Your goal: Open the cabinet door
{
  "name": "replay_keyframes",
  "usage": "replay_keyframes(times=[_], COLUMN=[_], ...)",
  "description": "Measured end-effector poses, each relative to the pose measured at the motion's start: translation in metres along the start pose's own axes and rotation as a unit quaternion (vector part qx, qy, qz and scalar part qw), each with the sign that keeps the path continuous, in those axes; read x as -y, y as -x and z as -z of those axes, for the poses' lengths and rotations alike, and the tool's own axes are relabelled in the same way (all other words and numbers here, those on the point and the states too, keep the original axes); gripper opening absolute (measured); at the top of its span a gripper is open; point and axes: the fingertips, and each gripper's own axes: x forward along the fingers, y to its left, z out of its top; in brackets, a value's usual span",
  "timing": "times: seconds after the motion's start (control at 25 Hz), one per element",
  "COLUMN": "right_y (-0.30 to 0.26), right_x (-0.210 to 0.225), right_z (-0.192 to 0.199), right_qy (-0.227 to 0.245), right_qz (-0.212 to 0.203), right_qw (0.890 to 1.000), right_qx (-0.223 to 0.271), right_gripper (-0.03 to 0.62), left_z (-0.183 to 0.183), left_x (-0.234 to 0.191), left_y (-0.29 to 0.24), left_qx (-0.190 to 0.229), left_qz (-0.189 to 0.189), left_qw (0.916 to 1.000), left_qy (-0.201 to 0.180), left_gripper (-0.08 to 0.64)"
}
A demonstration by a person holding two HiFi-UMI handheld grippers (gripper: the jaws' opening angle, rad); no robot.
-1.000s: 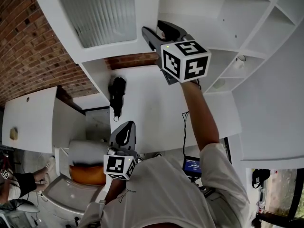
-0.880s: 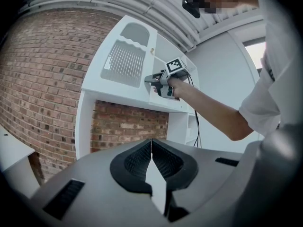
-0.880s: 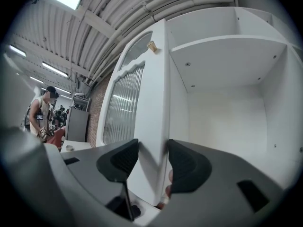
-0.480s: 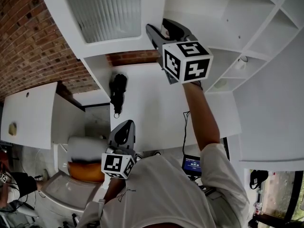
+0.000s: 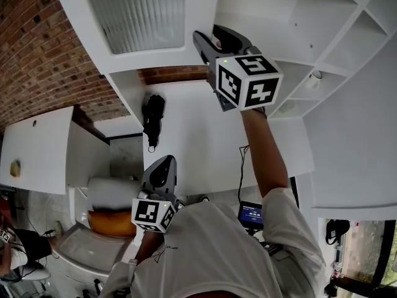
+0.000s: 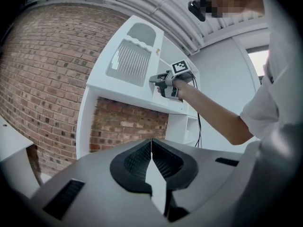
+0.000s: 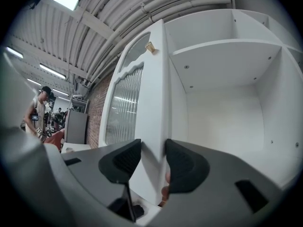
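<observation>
The white cabinet door (image 5: 133,17) with a ribbed glass panel stands partly open at the top of the head view. My right gripper (image 5: 208,39) is raised to its free edge. In the right gripper view the door (image 7: 125,108) runs edge-on between the pads of my right gripper (image 7: 152,157). The jaws have just been closing, and both pads now touch the door's edge. A small brass knob (image 7: 150,47) sits higher up on the door. My left gripper (image 5: 162,166) hangs low near my chest, shut with nothing in it (image 6: 151,148).
Open white shelves (image 7: 222,79) lie right of the door. A brick wall (image 5: 37,54) is at the left. A black object (image 5: 153,120) rests on the white counter (image 5: 205,148) below. A small screen (image 5: 251,216) and an orange-seated chair (image 5: 111,223) are near my body. A person (image 7: 38,112) stands far off.
The right gripper and the door's edge sit slightly further right in the head view. The left gripper has stayed where it was.
</observation>
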Motion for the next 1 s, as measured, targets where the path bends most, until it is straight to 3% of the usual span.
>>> replay_keyframes(times=[1.0], right_y=[0.024], right_x=[-0.014], right_z=[-0.002], right_qy=[-0.007], right_qz=[-0.021], right_qw=[1.0], right_qx=[0.003], right_gripper=[0.13], left_z=[0.003], left_x=[0.007], left_y=[0.006], left_qx=[-0.001], left_qz=[0.01], left_qw=[0.9999], left_qy=[0.006], left_gripper=[0.018])
